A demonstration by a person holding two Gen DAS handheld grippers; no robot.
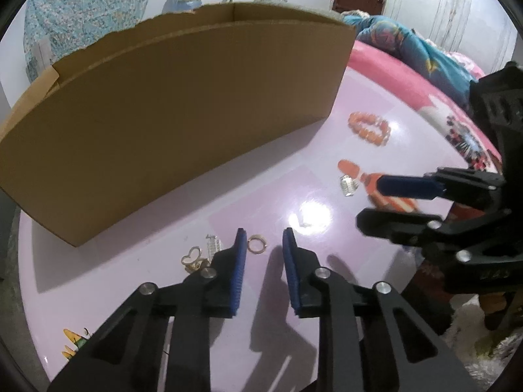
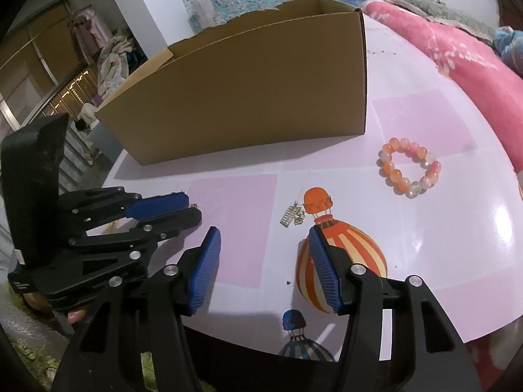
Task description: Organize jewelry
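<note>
Here the left claw (image 1: 263, 238) stands narrowly parted, empty, beside a gold ring (image 1: 257, 244).

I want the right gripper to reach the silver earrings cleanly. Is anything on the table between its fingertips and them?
Nothing visible. The right gripper hangs open over bare table, and the silver earrings lie just ahead of its tips. The bead bracelet sits off to the right, the cardboard box farther back.
</note>
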